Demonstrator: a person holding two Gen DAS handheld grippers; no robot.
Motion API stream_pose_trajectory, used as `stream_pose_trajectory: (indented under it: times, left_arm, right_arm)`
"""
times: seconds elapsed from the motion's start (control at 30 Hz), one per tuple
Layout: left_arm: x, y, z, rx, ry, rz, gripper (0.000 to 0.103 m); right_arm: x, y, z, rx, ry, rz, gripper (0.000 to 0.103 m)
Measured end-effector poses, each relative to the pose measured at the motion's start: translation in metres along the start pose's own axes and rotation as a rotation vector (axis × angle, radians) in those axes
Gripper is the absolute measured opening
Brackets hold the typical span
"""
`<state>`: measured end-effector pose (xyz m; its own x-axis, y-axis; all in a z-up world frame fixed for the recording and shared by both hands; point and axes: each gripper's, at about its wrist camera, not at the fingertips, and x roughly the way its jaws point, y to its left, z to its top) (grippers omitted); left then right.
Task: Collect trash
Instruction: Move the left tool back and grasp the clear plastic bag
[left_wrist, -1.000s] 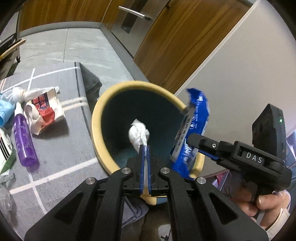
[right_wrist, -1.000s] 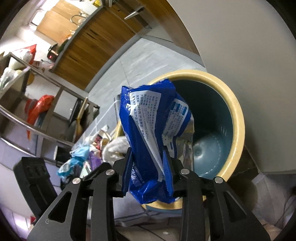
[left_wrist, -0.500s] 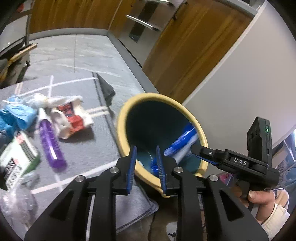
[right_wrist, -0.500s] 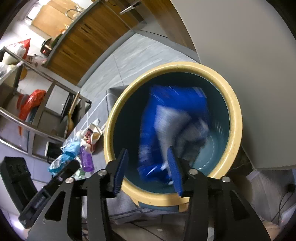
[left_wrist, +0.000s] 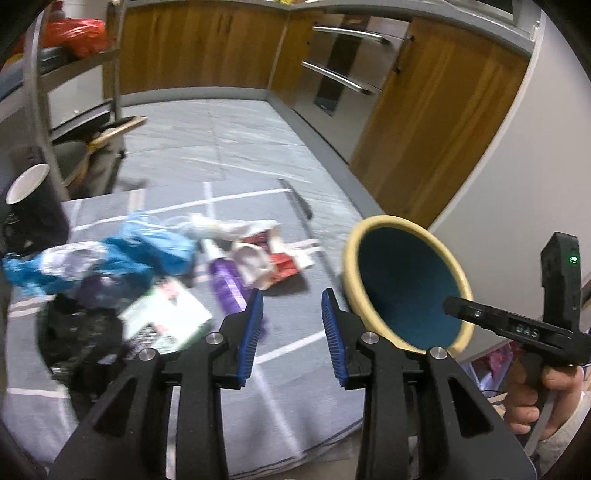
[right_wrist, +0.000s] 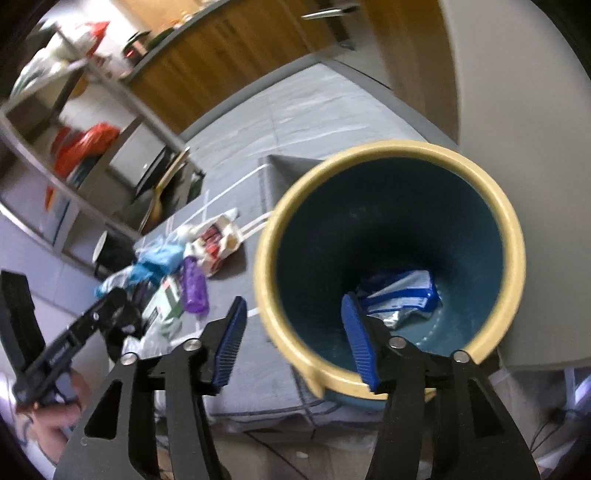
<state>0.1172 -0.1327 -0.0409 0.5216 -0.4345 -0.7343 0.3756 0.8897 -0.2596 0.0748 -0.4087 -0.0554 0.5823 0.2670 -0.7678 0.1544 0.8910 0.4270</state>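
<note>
The bin (left_wrist: 408, 291), blue inside with a yellow rim (right_wrist: 388, 151), stands on a grey mat by the wall. A blue snack wrapper (right_wrist: 402, 291) lies at its bottom. My left gripper (left_wrist: 291, 328) is open and empty, above the mat left of the bin. My right gripper (right_wrist: 295, 343) is open and empty, over the bin's near rim; it also shows in the left wrist view (left_wrist: 517, 328). On the mat lie a purple bottle (left_wrist: 227, 284), a red and white crumpled carton (left_wrist: 269, 254), blue plastic bags (left_wrist: 122, 258) and a green and white box (left_wrist: 166, 317).
A black paper cup (left_wrist: 31, 206) stands at the mat's far left. A metal shelf rack (right_wrist: 74, 147) stands behind the trash. Wooden cabinets (left_wrist: 424, 129) and a white wall (left_wrist: 535, 166) close the right side. A black crumpled bag (left_wrist: 77, 339) lies near left.
My right gripper opened and the blue wrapper dropped into the bin. My left gripper opened, let the white wad fall in, and swung left away from the bin toward the trash pile.
</note>
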Motion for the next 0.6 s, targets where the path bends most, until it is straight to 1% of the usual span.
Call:
stream_pose_trajectory:
  times: [0.07,0.13,0.2,0.37,0.6]
  left_arm:
    - [-0.007,0.014,-0.001,-0.01,-0.006,0.03,0.034]
    - [-0.014,0.028,-0.004,-0.02,-0.009,0.059,0.034]
    - [-0.019,0.04,-0.009,-0.026,-0.005,0.083,0.034]
    - [-0.023,0.063,-0.032,-0.04,0.046,0.118,0.034]
    - [-0.007,0.075,-0.061,0.002,0.13,0.157,0.035]
  right_arm:
    - [0.001,0.011,-0.002,-0.038,0.0,-0.012,0.066]
    - [0.003,0.018,-0.004,-0.061,-0.001,-0.02,0.069]
    - [0.006,0.025,-0.007,-0.079,0.005,-0.019,0.069]
    - [0.012,0.037,-0.009,-0.097,0.018,-0.011,0.069]
    - [0.022,0.067,-0.014,-0.144,0.045,0.009,0.07]
